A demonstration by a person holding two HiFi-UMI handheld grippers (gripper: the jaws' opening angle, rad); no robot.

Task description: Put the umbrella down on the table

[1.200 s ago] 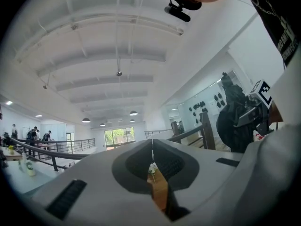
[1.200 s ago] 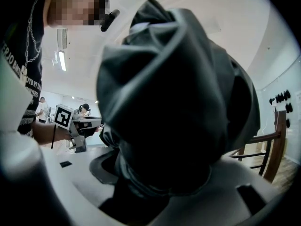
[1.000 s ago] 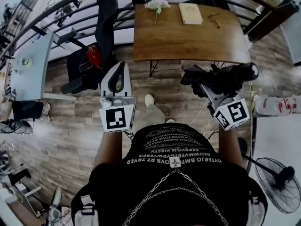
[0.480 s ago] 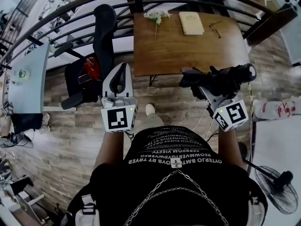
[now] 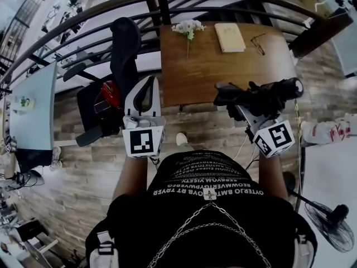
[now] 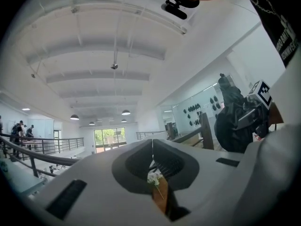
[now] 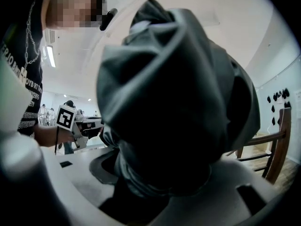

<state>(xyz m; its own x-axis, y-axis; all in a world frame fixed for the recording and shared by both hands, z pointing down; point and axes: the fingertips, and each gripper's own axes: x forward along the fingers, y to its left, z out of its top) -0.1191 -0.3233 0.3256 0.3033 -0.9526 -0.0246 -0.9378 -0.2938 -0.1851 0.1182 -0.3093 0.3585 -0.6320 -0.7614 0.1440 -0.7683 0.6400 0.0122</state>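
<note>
Now: umbrella not yet on the worktop

My right gripper has its jaws pinching the folded black umbrella, held in the air at the near edge of the worktop. My left gripper has its jaws pressed together, empty.

Right hand-held gripper jaws under umbrella

worktop ahead of the person, railing behind it, chair to its left. on its far half, left to right: flowers, book, glasses. umbrella crosswise at its near right edge. fan on the floor, far right.
</note>
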